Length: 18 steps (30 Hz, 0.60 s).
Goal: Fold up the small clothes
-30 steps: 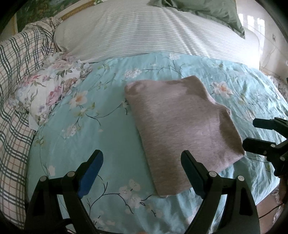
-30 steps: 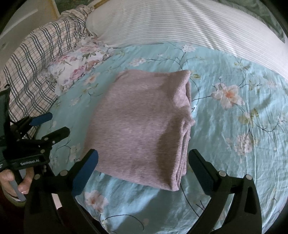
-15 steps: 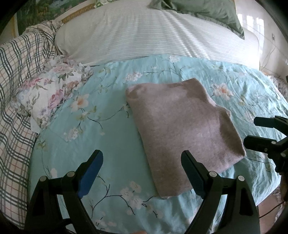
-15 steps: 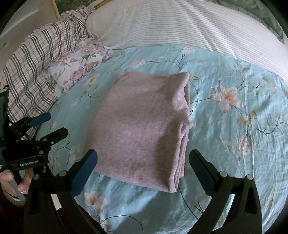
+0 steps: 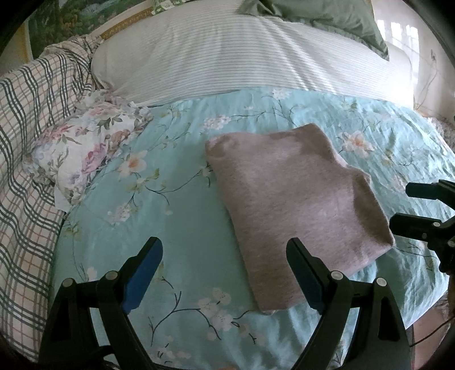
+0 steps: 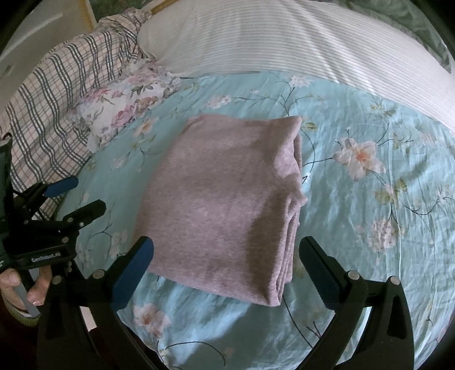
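A pinkish-grey knit garment [image 5: 295,196] lies folded in a neat stack on the turquoise floral bedsheet [image 5: 176,216]; it also shows in the right wrist view [image 6: 227,205], with its layered edges at the right. My left gripper [image 5: 224,267] is open and empty, above the sheet just left of the garment's near corner. My right gripper [image 6: 224,264] is open and empty, hovering over the garment's near edge. Each gripper shows in the other's view: the right one [image 5: 409,205] and the left one [image 6: 74,193].
A floral white cloth [image 5: 82,150] lies crumpled at the left. A plaid blanket [image 5: 25,119] lies along the left edge. A striped white duvet [image 5: 241,57] and a green pillow [image 5: 327,17] lie at the back. The bed's edge is at the near right.
Both grippers have pulled back slightly from the folded garment, staying open. The garment has not moved.
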Each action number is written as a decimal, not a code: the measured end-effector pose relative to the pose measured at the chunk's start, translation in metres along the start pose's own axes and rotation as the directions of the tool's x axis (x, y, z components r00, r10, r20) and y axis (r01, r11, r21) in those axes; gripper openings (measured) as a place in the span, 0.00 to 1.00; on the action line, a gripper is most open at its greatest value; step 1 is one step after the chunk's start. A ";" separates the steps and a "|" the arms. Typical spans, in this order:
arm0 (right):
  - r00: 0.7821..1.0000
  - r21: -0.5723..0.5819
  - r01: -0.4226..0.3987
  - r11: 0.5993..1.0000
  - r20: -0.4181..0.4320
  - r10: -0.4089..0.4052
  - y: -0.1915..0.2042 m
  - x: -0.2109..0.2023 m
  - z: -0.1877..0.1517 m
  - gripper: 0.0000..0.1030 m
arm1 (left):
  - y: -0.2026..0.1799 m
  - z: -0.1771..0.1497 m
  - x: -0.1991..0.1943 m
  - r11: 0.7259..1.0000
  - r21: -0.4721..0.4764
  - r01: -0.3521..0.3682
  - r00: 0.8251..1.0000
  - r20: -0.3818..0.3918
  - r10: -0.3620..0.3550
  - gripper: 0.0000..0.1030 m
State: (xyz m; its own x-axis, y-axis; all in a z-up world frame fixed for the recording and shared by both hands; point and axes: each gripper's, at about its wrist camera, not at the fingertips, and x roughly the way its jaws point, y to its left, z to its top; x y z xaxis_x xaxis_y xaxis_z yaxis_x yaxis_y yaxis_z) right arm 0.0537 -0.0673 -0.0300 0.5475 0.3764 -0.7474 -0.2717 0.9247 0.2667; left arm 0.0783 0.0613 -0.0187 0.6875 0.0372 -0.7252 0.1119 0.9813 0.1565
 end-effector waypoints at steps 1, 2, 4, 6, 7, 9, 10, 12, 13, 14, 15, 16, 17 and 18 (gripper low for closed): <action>1.000 -0.001 0.002 1.000 -0.002 -0.002 0.000 0.000 0.000 0.99 | 0.000 0.000 0.000 1.000 -0.001 -0.001 1.000 -0.002 0.001 0.87; 1.000 -0.002 0.002 1.000 -0.003 -0.002 0.001 0.001 -0.001 0.99 | 0.000 0.000 0.000 1.000 -0.002 -0.002 1.000 -0.001 0.002 0.87; 1.000 -0.002 0.003 1.000 -0.005 -0.003 0.001 0.001 -0.001 0.99 | 0.000 0.000 0.000 1.000 -0.002 -0.005 1.000 -0.002 0.005 0.87; 1.000 -0.002 0.003 1.000 -0.005 -0.003 0.001 0.001 -0.001 0.99 | 0.000 -0.001 0.000 1.000 -0.005 -0.005 1.000 -0.002 0.005 0.87; 1.000 -0.003 0.002 1.000 -0.005 -0.002 0.001 0.001 -0.001 0.99 | 0.000 -0.001 0.001 1.000 -0.007 -0.002 1.000 -0.003 0.002 0.87; 1.000 -0.002 0.004 1.000 -0.006 -0.004 0.001 0.001 -0.001 0.99 | 0.000 -0.001 0.001 1.000 -0.007 0.001 1.000 -0.004 -0.001 0.87; 1.000 -0.001 0.003 1.000 -0.007 -0.003 0.001 0.001 -0.001 0.99 | 0.000 -0.001 0.001 1.000 -0.006 0.001 1.000 -0.003 -0.001 0.87; 1.000 0.000 0.002 1.000 -0.010 -0.002 0.001 0.001 -0.002 0.99 | 0.000 -0.001 0.001 1.000 -0.003 -0.003 1.000 -0.004 0.003 0.87; 1.000 -0.002 0.002 1.000 -0.012 -0.002 0.000 0.002 -0.002 0.99 | 0.000 -0.001 0.002 1.000 0.000 0.000 1.000 -0.003 0.000 0.87; 1.000 -0.004 0.002 1.000 -0.015 -0.002 0.000 0.003 -0.003 0.99 | 0.000 -0.001 0.002 1.000 0.001 0.003 1.000 -0.002 -0.003 0.87; 1.000 -0.005 0.002 1.000 -0.017 -0.002 0.000 0.003 -0.003 0.99 | 0.000 -0.001 0.002 1.000 0.004 0.004 1.000 -0.001 -0.004 0.87; 1.000 -0.008 0.001 1.000 -0.020 -0.001 -0.001 0.004 -0.003 0.99 | 0.000 -0.001 0.002 1.000 0.007 0.003 1.000 -0.001 -0.003 0.87; 1.000 -0.008 0.001 1.000 -0.021 -0.001 -0.001 0.004 -0.003 0.99 | -0.001 -0.001 0.003 1.000 0.009 0.003 1.000 -0.001 -0.003 0.87; 1.000 -0.009 0.000 1.000 -0.022 0.000 0.000 0.005 -0.003 0.99 | -0.002 -0.001 0.002 1.000 0.009 0.002 1.000 -0.001 -0.002 0.87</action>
State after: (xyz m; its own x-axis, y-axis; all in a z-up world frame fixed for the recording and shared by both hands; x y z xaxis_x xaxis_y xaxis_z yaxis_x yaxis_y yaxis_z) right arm 0.0539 -0.0661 -0.0353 0.5299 0.3746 -0.7608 -0.2785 0.9243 0.2611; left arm 0.0791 0.0600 -0.0214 0.6865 0.0354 -0.7263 0.1196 0.9797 0.1608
